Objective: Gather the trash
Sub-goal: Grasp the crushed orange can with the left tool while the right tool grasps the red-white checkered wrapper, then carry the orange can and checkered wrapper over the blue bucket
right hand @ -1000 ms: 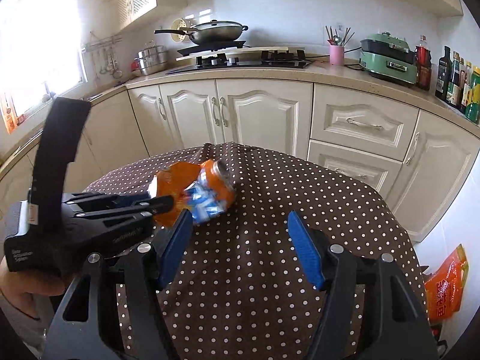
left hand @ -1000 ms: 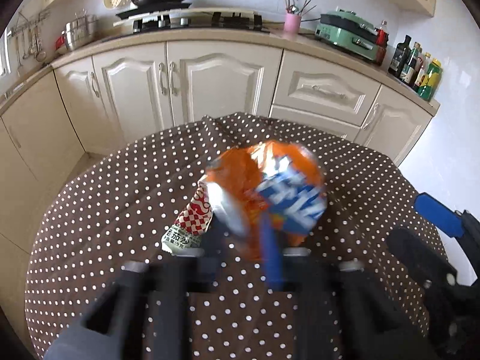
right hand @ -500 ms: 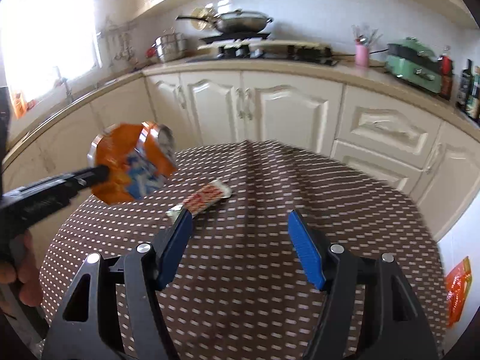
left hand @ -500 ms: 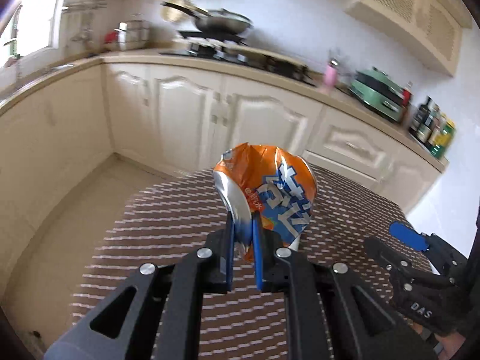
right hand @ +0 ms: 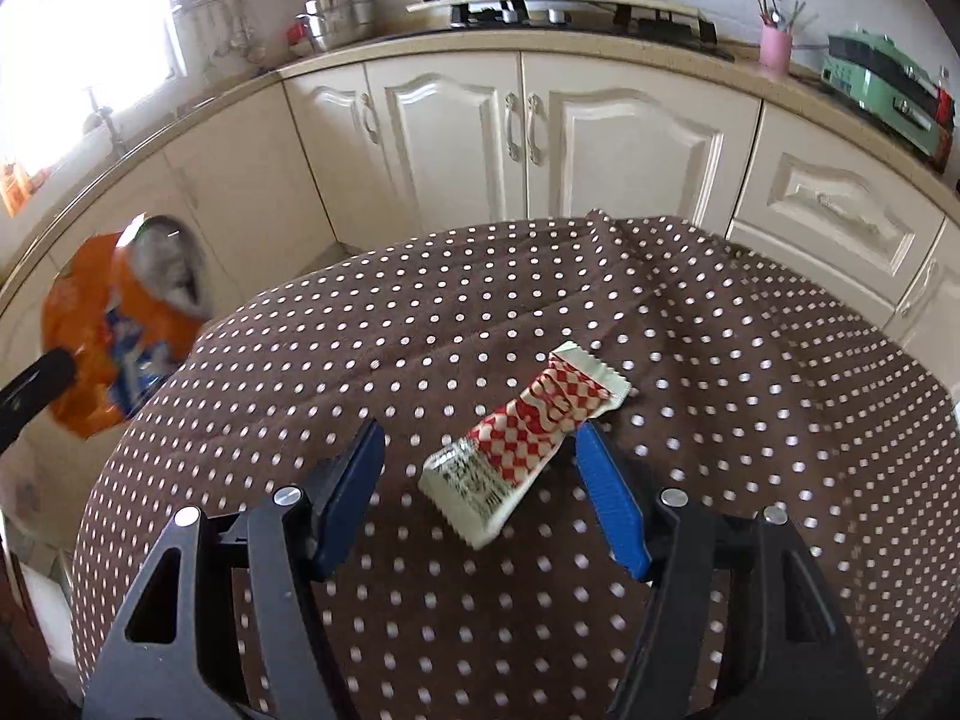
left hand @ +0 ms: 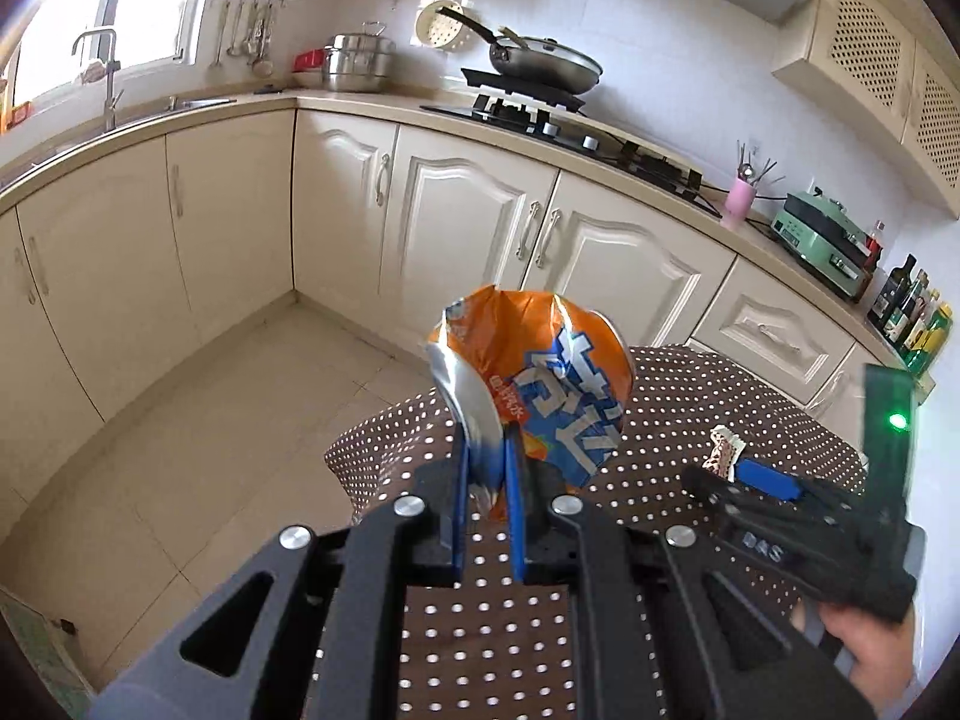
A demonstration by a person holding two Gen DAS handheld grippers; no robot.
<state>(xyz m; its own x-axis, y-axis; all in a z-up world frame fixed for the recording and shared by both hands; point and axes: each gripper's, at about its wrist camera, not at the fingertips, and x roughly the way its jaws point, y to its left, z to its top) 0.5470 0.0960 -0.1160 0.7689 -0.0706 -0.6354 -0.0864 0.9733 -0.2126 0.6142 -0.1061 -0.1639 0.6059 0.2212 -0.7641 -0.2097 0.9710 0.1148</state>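
My left gripper (left hand: 487,438) is shut on a crushed orange and blue drink can (left hand: 540,384), held in the air past the left edge of the round table (left hand: 690,396). The right wrist view shows the same can (right hand: 114,330) off the table's left side, blurred. A red-and-white checked wrapper (right hand: 528,420) lies flat on the brown dotted tablecloth (right hand: 420,330). My right gripper (right hand: 480,444) is open, its blue pads on either side of the wrapper's near end without touching it. In the left wrist view the right gripper (left hand: 738,471) reaches in beside the wrapper (left hand: 723,450).
Cream kitchen cabinets (right hand: 540,138) curve behind the table, with a stove and pan (left hand: 540,66), a pink utensil cup (right hand: 774,45) and a green appliance (right hand: 882,90) on the counter. Tiled floor (left hand: 210,420) lies left of the table. A person's hand (left hand: 870,648) holds the right gripper.
The left gripper has lifted the can off the table and carried it left, out over the floor. The right gripper has moved forward and down until its pads straddle the wrapper.
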